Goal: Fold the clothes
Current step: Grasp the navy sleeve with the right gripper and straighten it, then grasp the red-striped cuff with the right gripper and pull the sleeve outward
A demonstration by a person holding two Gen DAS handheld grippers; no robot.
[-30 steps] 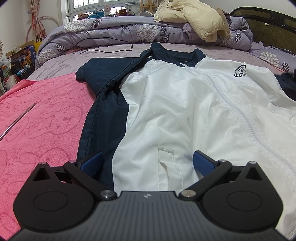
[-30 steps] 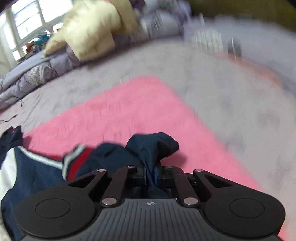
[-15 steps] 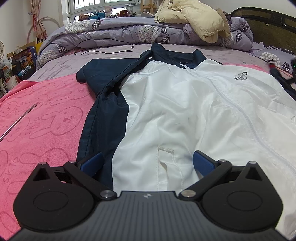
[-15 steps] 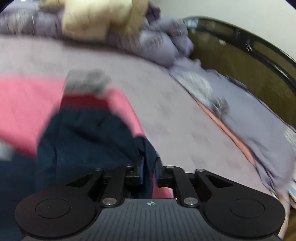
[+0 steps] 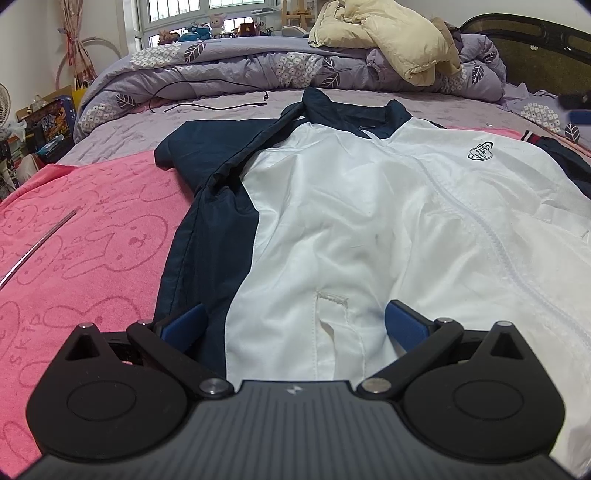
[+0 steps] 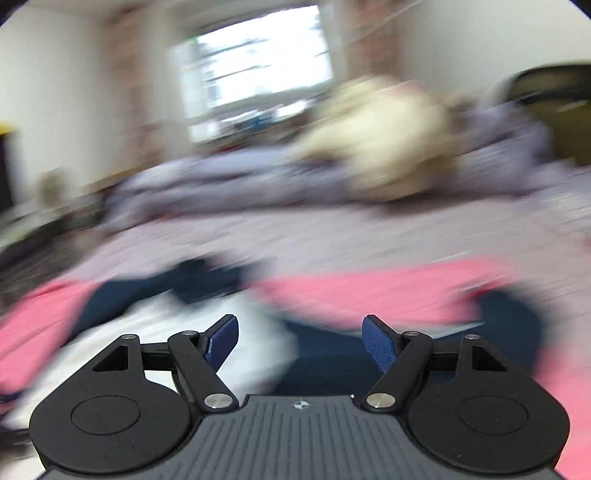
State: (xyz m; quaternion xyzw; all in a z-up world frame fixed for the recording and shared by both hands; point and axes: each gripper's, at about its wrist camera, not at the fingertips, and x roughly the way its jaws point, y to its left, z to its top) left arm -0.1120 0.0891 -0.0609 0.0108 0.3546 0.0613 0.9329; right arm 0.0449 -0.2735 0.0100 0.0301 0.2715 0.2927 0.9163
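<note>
Letting go of the dark sleeve, the right gripper [image 6: 300,341] is opening, nothing between. One jacket [image 5: 369,229] lies flat on one pink towel [image 5: 92,240]. The left gripper [image 5: 295,325] gapes wide at six o'clock. Blurry, maybe one pillow.

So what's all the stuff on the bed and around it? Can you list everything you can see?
jacket: one, white and navy, spread flat on the bed, zipped.
pink towel: one, pink with bunny outlines, under the jacket.
metal rod: one, silver, lying on the towel at the left.
quilt: one, lilac with leaf print, bunched at the far side of the bed.
puffy coat: one, cream, piled on the quilt.
cable: one, black, on the bed sheet.
soft toys: several, mixed colours, on the windowsill.
left gripper: black with blue pads, open over the jacket's hem.
right gripper: black with blue pads, jaws opening, nothing between them.
</note>
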